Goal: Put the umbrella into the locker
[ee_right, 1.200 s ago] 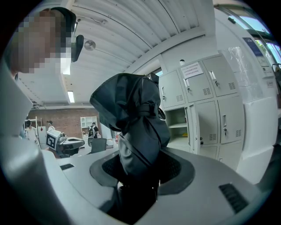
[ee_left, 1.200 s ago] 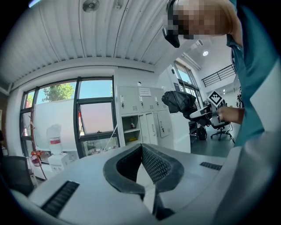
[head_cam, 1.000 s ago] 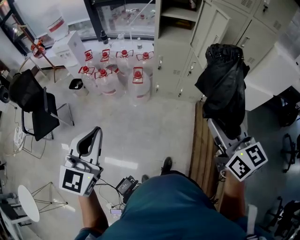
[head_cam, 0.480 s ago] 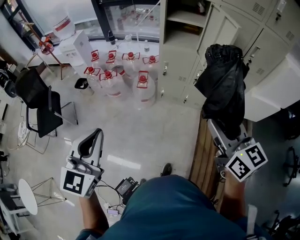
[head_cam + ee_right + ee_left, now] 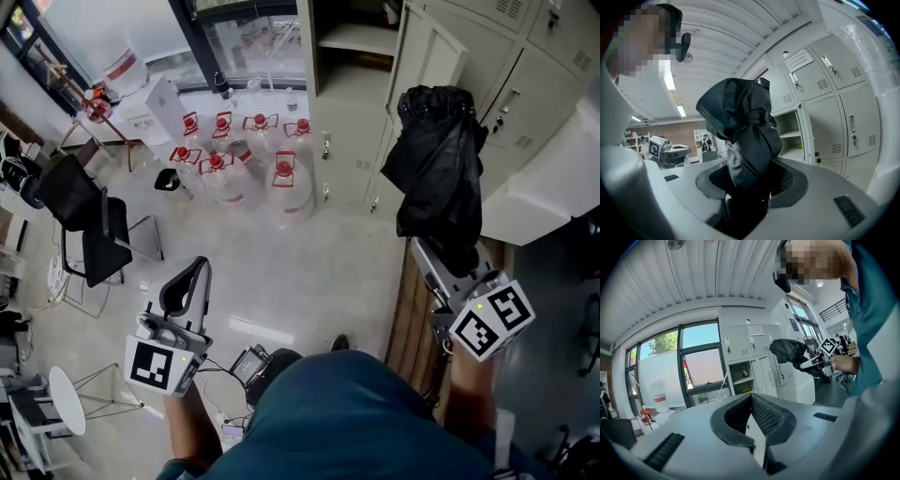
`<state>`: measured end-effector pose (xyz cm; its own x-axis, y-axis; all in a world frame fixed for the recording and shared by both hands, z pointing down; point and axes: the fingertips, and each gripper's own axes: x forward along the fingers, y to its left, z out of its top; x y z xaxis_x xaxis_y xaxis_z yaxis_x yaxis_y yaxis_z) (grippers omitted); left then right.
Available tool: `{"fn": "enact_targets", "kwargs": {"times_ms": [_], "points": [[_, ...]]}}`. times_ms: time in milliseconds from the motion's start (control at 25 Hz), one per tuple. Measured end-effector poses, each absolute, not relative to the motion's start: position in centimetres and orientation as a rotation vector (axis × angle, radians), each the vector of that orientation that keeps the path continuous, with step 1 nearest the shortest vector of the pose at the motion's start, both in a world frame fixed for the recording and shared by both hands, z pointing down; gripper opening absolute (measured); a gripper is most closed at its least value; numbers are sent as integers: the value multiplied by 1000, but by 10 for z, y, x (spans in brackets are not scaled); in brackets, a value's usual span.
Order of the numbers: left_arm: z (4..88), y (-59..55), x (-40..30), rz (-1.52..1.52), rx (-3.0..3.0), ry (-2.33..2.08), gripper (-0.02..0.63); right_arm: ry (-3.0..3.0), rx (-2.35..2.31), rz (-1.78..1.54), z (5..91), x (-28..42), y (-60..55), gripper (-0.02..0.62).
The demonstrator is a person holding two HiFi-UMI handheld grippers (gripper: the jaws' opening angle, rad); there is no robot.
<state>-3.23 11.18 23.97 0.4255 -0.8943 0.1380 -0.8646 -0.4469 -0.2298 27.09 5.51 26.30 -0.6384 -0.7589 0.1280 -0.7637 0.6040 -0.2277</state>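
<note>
One black umbrella (image 5: 439, 173), clamped in the right gripper's (image 5: 750, 182) fingers, held up short of the locker (image 5: 349, 112); left gripper (image 5: 190, 274) fingers pinched together, empty. Carry step, I'd say; next it needs steering inside w/o snagging. Right gripper view shows cloth wedged in the grip, which the head view hides.

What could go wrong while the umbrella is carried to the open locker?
The umbrella is bulky and loosely folded, so its fabric may catch on the open locker door or shelf. The right tongs hold only one end, so it might tilt or slip out.
</note>
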Motion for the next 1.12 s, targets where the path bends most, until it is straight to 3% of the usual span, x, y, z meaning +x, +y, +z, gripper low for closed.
{"fn": "enact_targets", "kwargs": {"times_ms": [400, 1120], "points": [[254, 42, -28, -333, -2651, 1437, 18, -2720, 1452, 407, 270, 273, 27, 212], [235, -129, -90, -229, -2781, 1066, 18, -2548, 1771, 442, 256, 190, -46, 212]]}}
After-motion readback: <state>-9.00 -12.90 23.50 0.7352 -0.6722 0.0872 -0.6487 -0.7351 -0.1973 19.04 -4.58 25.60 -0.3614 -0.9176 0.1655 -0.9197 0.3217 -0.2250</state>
